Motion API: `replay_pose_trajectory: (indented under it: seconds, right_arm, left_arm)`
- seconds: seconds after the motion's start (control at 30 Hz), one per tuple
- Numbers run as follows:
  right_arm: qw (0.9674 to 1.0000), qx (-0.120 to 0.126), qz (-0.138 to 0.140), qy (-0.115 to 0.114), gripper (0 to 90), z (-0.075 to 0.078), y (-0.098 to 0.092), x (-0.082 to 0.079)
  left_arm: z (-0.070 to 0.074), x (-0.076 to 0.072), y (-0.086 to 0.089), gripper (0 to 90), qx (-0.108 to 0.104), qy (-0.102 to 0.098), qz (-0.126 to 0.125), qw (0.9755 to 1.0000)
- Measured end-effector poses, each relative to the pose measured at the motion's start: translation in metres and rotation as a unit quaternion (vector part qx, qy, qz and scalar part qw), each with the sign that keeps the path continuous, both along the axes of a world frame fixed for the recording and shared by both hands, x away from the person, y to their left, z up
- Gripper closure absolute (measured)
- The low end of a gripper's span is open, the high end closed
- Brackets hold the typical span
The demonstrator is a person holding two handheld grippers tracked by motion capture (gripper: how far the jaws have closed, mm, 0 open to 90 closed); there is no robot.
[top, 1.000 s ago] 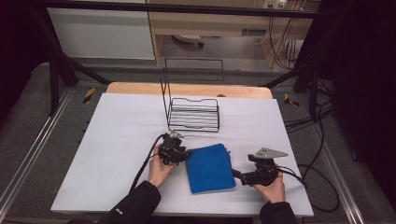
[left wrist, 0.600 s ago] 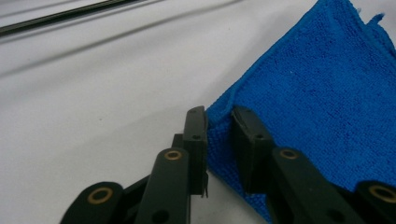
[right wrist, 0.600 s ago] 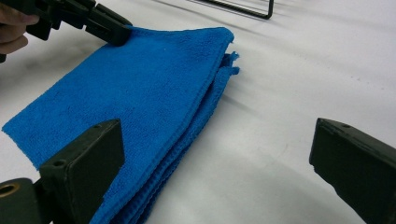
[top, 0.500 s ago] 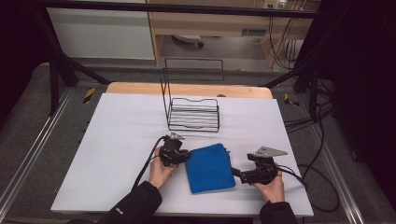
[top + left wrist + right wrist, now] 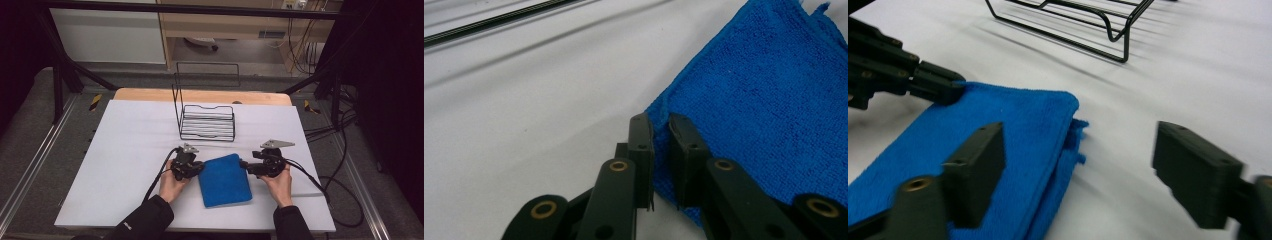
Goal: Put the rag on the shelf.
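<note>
One white table [image 5: 125, 165], with black wire rack [image 5: 207, 121] standing at far middle. Folded blue cloth [image 5: 224, 180] lying flat near front edge, between both tongs. Left gripper [image 5: 660, 131] pinched shut on cloth's left edge. Right gripper [image 5: 1078, 165] just been closing — jaws apart yet, astride cloth's corner, not pressing.
</note>
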State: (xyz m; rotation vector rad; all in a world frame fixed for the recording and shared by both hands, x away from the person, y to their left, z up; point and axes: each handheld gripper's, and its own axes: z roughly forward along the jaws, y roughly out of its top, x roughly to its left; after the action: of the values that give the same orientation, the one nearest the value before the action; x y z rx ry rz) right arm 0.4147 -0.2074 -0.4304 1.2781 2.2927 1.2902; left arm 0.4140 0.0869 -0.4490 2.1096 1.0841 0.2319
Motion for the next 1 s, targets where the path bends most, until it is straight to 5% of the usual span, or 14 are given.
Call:
replay_pose_trajectory:
  seconds: [0.27,0.53,1.0]
  right_arm:
    - [0.9997,-0.011,0.013,0.018,49.7,-0.014,0.017,0.016]
    - [0.9988,-0.038,0.014,0.027,63.0,-0.022,0.021,0.012]
    - [0.9974,-0.013,0.024,0.066,82.2,-0.022,0.023,0.011]
  left_arm:
    - [-0.001,-0.001,0.001,80.3,-0.008,-0.001,0.003,1.0000]
    - [-0.001,0.000,0.002,80.3,-0.007,-0.003,-0.004,1.0000]
    - [-0.002,0.001,0.003,80.2,-0.011,0.001,-0.007,0.9999]
